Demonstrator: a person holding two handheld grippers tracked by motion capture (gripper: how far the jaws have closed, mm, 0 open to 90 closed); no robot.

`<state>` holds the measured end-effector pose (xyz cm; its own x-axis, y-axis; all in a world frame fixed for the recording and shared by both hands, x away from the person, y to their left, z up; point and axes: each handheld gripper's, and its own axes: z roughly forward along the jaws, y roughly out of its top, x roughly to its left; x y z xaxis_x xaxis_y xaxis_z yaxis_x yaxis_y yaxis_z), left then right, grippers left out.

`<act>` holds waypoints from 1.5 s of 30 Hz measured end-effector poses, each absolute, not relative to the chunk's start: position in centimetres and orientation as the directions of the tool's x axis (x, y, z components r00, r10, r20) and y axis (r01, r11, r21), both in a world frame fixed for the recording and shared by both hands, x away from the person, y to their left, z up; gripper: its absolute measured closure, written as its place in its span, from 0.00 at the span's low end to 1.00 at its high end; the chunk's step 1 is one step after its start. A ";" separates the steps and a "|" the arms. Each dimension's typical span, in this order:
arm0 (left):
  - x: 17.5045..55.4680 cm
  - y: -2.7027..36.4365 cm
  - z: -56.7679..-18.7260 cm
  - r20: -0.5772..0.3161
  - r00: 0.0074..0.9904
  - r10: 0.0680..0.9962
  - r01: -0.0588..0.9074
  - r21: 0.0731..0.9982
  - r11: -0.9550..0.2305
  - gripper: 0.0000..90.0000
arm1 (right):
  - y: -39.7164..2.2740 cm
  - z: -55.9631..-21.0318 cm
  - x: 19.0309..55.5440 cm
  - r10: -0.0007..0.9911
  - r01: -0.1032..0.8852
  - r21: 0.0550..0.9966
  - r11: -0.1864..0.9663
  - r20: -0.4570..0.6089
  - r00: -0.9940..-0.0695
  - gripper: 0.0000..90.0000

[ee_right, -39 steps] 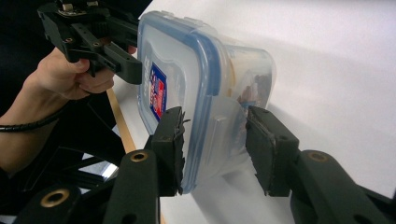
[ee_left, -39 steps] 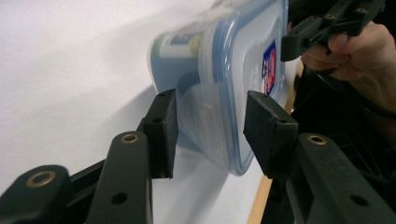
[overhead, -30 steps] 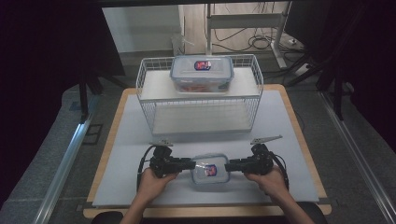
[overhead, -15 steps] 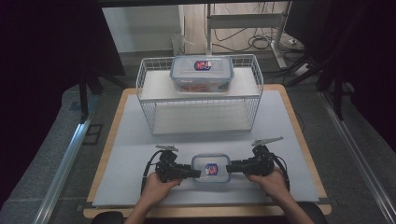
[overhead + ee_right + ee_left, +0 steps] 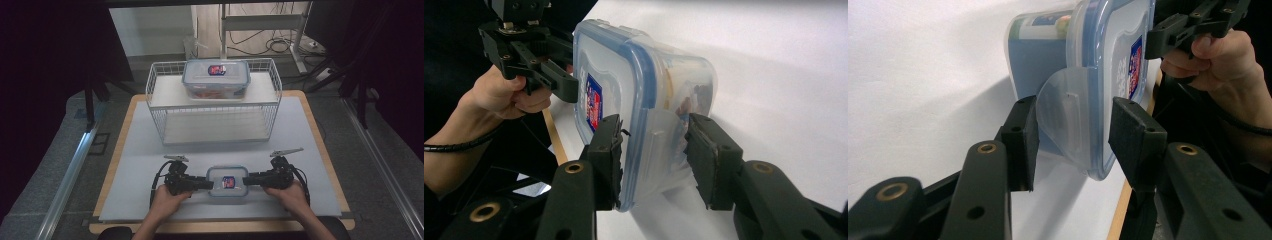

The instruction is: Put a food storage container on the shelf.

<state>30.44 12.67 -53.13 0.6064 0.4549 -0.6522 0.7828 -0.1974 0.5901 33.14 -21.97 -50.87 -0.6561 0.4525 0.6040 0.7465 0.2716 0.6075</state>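
A small clear container [image 5: 227,181] with a blue-rimmed lid and a red-and-blue label lies on the white mat near the front edge. My left gripper [image 5: 207,185] is at its left end and my right gripper [image 5: 246,180] at its right end. In the left gripper view the jaws [image 5: 1073,130] have just been closing and their pads now press the clear latch flap [image 5: 1068,110] and the lid rim. In the right gripper view the jaws [image 5: 654,145] are shut on the other end's lid rim and flap [image 5: 664,145]. The container [image 5: 624,90] rests on the mat.
A white wire rack [image 5: 165,120] stands at the back of the mat, with a larger lidded container [image 5: 216,79] on its top shelf. The white mat [image 5: 310,150] lies on a wooden table with dark floor and rails on either side.
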 end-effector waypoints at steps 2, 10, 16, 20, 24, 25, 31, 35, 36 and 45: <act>30.5 12.6 -53.1 -0.652 0.604 0.458 0.784 0.590 -0.195 0.62 | -21.9 -50.8 33.1 0.457 0.746 0.610 0.269 0.601 -0.656 0.65; 30.8 12.7 -51.3 -0.621 0.628 0.469 0.760 0.618 -0.200 0.61 | -22.1 -49.9 33.3 0.446 0.746 0.623 0.235 0.613 -0.653 0.65; 31.3 13.1 -49.0 -0.589 0.655 0.474 0.732 0.651 -0.202 0.61 | -21.7 -47.8 33.8 0.437 0.719 0.656 0.229 0.590 -0.678 0.65; 31.9 13.5 -46.6 -0.561 0.675 0.479 0.707 0.678 -0.203 0.61 | -21.3 -45.7 34.4 0.434 0.685 0.689 0.234 0.557 -0.708 0.65; 32.6 13.9 -43.9 -0.528 0.695 0.488 0.677 0.709 -0.198 0.61 | -20.9 -43.2 35.1 0.428 0.657 0.718 0.229 0.532 -0.731 0.65; 32.8 14.0 -43.2 -0.519 0.700 0.490 0.670 0.715 -0.200 0.61 | -20.8 -42.6 35.3 0.424 0.647 0.728 0.226 0.524 -0.738 0.65; 34.1 14.7 -39.3 -0.472 0.727 0.500 0.627 0.752 -0.201 0.61 | -20.0 -38.7 36.7 0.420 0.597 0.770 0.225 0.477 -0.773 0.65; 35.2 15.1 -36.9 -0.454 0.734 0.504 0.612 0.765 -0.202 0.61 | -19.6 -36.5 37.8 0.414 0.578 0.787 0.215 0.463 -0.784 0.65; 35.4 15.2 -36.5 -0.451 0.736 0.505 0.608 0.768 -0.202 0.61 | -19.6 -36.0 38.0 0.414 0.575 0.790 0.213 0.460 -0.785 0.65; 37.6 16.0 -31.8 -0.429 0.739 0.520 0.587 0.788 -0.185 0.61 | -18.8 -31.7 40.4 0.405 0.546 0.814 0.196 0.440 -0.802 0.65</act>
